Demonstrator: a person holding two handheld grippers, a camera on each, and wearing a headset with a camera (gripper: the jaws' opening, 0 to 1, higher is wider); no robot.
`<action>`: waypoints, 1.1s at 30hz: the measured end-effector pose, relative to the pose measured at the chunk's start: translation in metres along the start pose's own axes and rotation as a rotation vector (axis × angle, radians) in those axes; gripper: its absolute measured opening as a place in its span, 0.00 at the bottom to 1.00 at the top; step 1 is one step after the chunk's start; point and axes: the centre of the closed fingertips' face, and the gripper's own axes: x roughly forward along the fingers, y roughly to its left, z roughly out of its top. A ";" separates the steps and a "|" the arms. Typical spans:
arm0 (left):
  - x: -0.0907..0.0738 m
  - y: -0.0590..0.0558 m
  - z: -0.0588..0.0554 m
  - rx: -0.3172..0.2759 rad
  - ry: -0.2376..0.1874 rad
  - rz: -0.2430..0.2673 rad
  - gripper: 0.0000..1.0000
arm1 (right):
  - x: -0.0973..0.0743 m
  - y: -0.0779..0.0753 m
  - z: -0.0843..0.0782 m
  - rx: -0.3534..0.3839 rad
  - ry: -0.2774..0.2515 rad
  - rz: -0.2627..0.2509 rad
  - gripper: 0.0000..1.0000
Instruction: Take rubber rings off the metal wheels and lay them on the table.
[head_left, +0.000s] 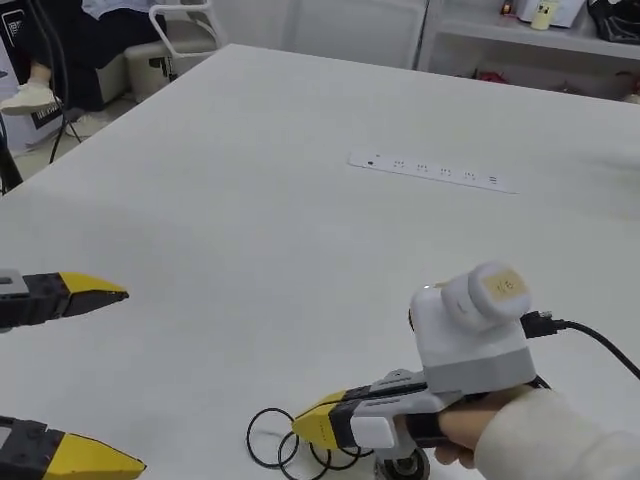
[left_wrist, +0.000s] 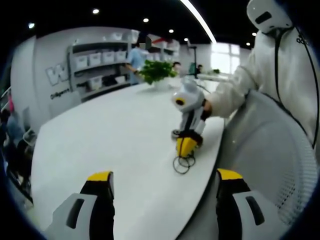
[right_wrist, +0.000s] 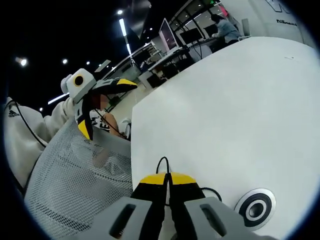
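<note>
Several thin black rubber rings (head_left: 272, 437) lie overlapping on the white table (head_left: 300, 200) near its front edge. My right gripper (head_left: 312, 425) rests its yellow tips on them, shut on one rubber ring (right_wrist: 162, 161) whose loop sticks out past the tips. A round metal wheel (right_wrist: 257, 207) sits just to the right of that gripper, also seen as the wheel (head_left: 402, 465) under the hand. My left gripper (head_left: 115, 378) hovers at the left, jaws wide open and nothing between them. From the left gripper view, the right gripper (left_wrist: 187, 145) and rings (left_wrist: 183, 163) are straight ahead.
A white power strip (head_left: 432, 171) lies across the far middle of the table. A white chair (head_left: 185, 25) and shelving stand beyond the far edge. The rings lie close to the table's near edge, with a mesh chair back (right_wrist: 75, 185) beside it.
</note>
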 end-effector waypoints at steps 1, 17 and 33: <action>0.000 0.000 0.000 0.000 0.000 0.000 0.85 | 0.000 0.000 0.000 0.001 0.000 0.000 0.00; 0.000 0.000 -0.001 0.001 -0.004 0.000 0.84 | -0.004 -0.004 0.003 -0.060 -0.004 -0.037 0.09; 0.001 -0.001 0.000 0.005 -0.008 -0.004 0.84 | -0.026 0.005 0.014 -0.167 -0.024 -0.074 0.13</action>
